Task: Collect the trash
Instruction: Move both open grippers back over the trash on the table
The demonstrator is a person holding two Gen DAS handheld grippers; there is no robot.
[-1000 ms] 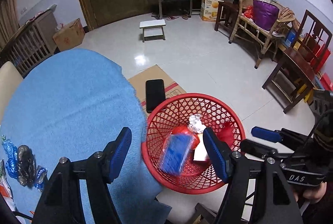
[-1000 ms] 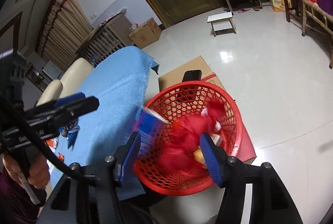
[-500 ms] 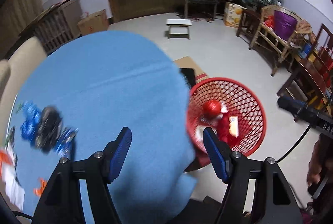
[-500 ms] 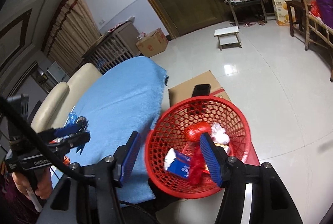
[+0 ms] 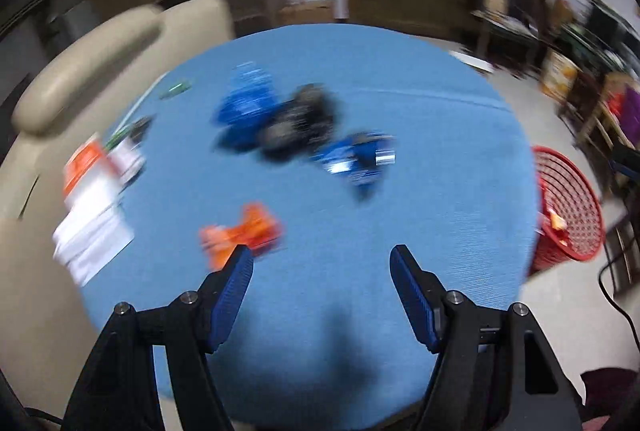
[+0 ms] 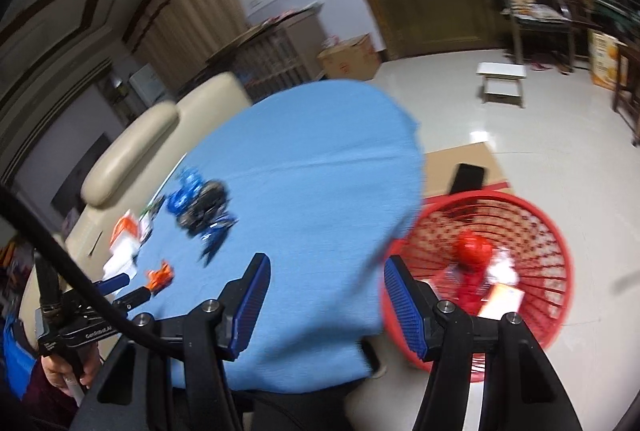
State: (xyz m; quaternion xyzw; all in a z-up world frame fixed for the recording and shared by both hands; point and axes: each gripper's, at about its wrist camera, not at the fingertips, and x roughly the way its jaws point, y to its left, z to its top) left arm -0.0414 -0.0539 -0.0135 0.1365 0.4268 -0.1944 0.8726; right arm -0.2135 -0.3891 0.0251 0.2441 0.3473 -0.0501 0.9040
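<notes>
Both hand-held grippers, left [image 5: 322, 263] and right [image 6: 326, 271], are held partly open and empty, touching nothing. Blurred blue-and-black wrappers [image 5: 288, 123] and an orange scrap [image 5: 244, 231] are seen on the blue-covered worktop [image 5: 440, 191]; the red basket [image 6: 552, 231] is seen beside it.

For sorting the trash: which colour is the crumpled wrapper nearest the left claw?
Orange crumpled wrapper; the left wrist view shows it best, though blurred.
</notes>
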